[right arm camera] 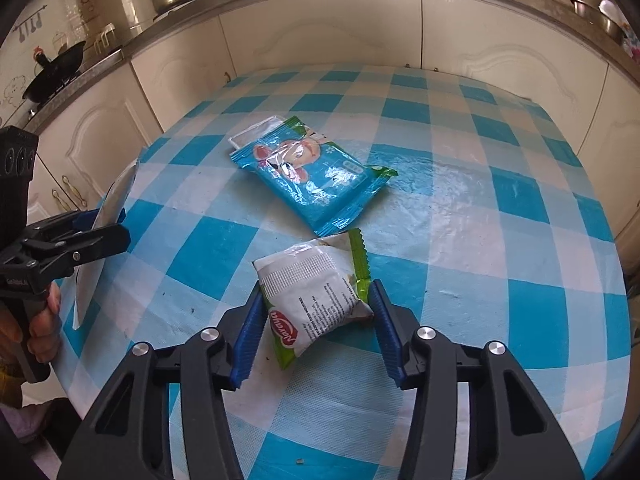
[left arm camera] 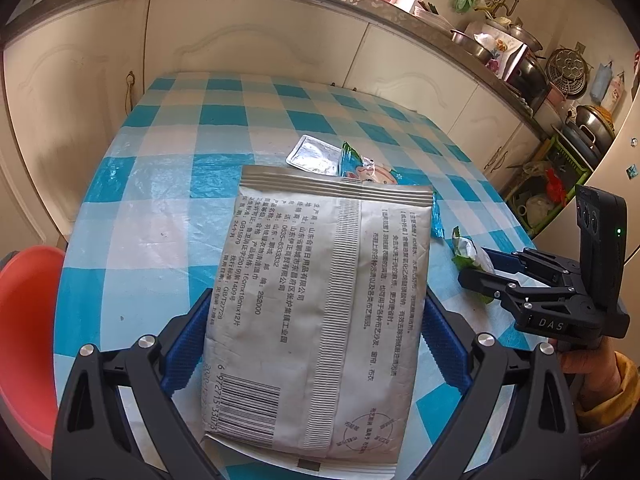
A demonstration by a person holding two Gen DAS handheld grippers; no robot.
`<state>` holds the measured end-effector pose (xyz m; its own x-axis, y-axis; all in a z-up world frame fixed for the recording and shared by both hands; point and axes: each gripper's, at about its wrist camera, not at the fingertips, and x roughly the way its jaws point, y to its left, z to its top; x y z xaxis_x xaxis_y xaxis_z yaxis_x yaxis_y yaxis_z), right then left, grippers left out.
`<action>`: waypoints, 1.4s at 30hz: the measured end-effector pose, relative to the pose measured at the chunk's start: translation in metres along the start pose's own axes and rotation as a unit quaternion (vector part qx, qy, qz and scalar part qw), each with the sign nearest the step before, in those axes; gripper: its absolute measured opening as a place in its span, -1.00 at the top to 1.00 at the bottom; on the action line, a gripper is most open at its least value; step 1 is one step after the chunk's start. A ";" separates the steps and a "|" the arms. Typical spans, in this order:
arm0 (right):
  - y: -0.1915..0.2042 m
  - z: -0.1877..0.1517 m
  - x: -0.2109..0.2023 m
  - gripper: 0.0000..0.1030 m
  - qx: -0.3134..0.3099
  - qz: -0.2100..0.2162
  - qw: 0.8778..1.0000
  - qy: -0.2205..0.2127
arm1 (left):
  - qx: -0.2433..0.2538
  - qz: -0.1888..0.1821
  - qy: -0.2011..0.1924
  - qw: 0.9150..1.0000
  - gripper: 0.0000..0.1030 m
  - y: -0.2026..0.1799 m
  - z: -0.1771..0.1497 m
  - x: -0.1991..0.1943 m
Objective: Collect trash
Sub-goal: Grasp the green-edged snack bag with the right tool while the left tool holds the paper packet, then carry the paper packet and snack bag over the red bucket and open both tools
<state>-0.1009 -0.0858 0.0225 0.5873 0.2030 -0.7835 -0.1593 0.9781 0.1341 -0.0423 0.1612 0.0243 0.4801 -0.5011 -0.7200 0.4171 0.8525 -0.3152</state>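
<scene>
A large grey-white printed packet is held up off the checked tablecloth, and my left gripper is shut on its two long edges. From the right wrist view that packet shows edge-on in the left gripper. A small white and green snack packet lies on the cloth, and my right gripper is shut on it, a blue pad meeting each side. The left wrist view shows the right gripper at the table's right edge with that snack packet in its fingers.
A blue wipes packet lies mid-table, overlapping a silver foil sachet. A red basin sits beside the table on the left. White cabinets and a cluttered counter run behind the table. A hand in a yellow sleeve holds the right gripper.
</scene>
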 end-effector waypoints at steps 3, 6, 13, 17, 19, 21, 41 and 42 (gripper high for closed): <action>-0.001 0.000 -0.001 0.08 0.004 -0.001 1.000 -0.004 | -0.004 0.001 -0.003 1.000 -0.85 0.003 0.000 -0.002; -0.001 0.001 -0.003 0.13 0.009 0.000 1.000 -0.005 | -0.009 0.001 -0.005 1.000 -0.85 0.007 0.000 -0.004; -0.001 0.002 -0.005 0.16 0.018 0.003 1.000 -0.009 | -0.018 0.004 -0.008 1.000 -0.85 0.014 -0.003 -0.010; 0.001 0.004 -0.008 0.16 0.022 0.008 1.000 -0.015 | -0.026 0.005 -0.010 1.000 -0.85 0.020 -0.003 -0.014; 0.001 0.006 -0.009 0.16 0.022 0.007 1.000 -0.019 | -0.029 0.006 -0.012 0.999 -0.85 0.022 -0.003 -0.016; 0.002 0.008 -0.011 0.16 0.023 0.011 0.999 -0.022 | -0.031 0.007 -0.014 0.999 -0.85 0.024 -0.002 -0.018; 0.039 0.033 -0.006 0.16 -0.002 0.052 0.998 -0.024 | -0.065 0.026 -0.035 0.997 -0.85 0.049 -0.006 -0.039; 0.043 0.035 -0.004 0.16 -0.004 0.057 0.998 -0.023 | -0.068 0.029 -0.036 0.997 -0.85 0.052 -0.007 -0.040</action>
<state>-0.0827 -0.0432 0.0526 0.6006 0.3144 -0.7351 -0.2331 0.9484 0.2152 -0.0456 0.2266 0.0327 0.5565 -0.4551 -0.6952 0.2807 0.8904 -0.3583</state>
